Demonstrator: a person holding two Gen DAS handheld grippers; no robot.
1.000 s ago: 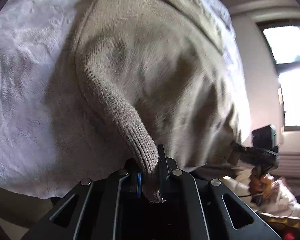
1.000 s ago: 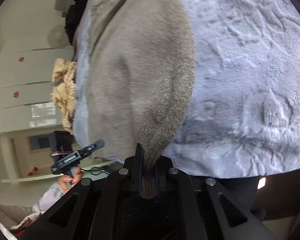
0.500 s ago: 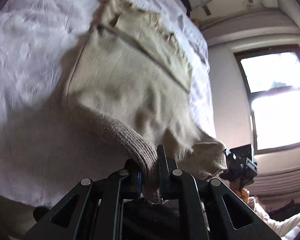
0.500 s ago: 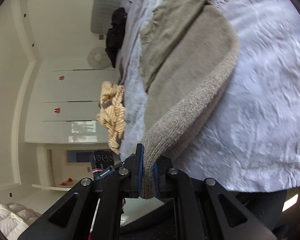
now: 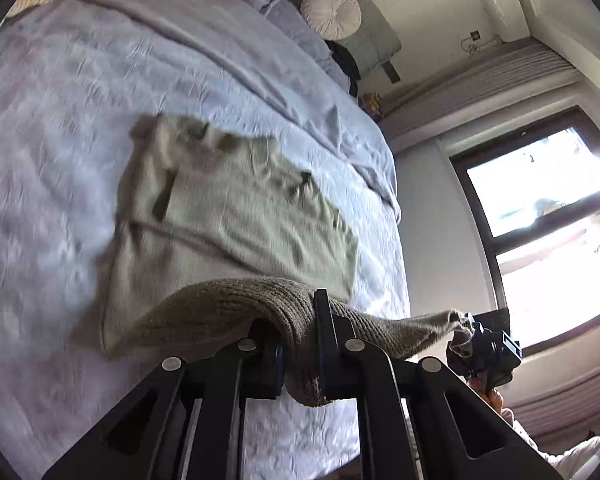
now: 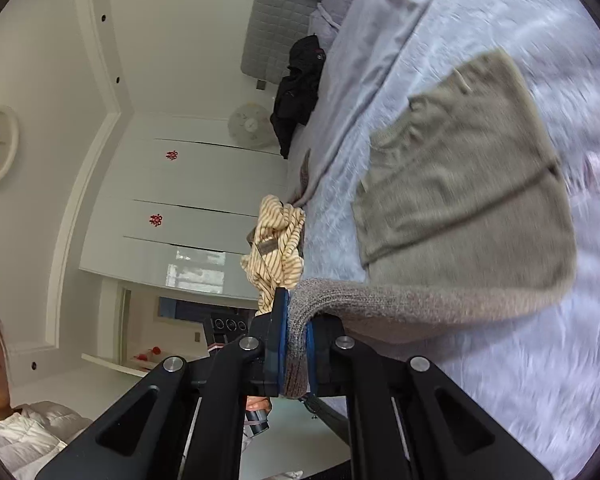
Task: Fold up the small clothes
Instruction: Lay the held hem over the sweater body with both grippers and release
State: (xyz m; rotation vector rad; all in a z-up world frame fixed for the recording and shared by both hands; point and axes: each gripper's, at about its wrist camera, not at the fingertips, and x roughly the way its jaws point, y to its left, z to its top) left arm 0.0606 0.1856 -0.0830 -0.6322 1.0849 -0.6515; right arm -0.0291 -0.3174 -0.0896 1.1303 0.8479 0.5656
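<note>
Both tongs clamp ribbed hem | left tongs [image 5: 300,340] | right tongs [image 6: 296,344] | beige knit sweater [image 5: 236,216] half-lifted off bed [image 5: 60,80]

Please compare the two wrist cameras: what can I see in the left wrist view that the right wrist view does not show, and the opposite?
Only the left wrist view shows the bright window and the right gripper from outside, pinching one corner of the sweater's ribbed hem.

Only the right wrist view shows the white wardrobe doors, the striped cloth in full at the bed's edge, a round fan and part of the person.

Both show the beige sweater lying on the lilac bedspread, its hem lifted, the round cushion, and a gripper shut on the hem: here the left gripper.
</note>
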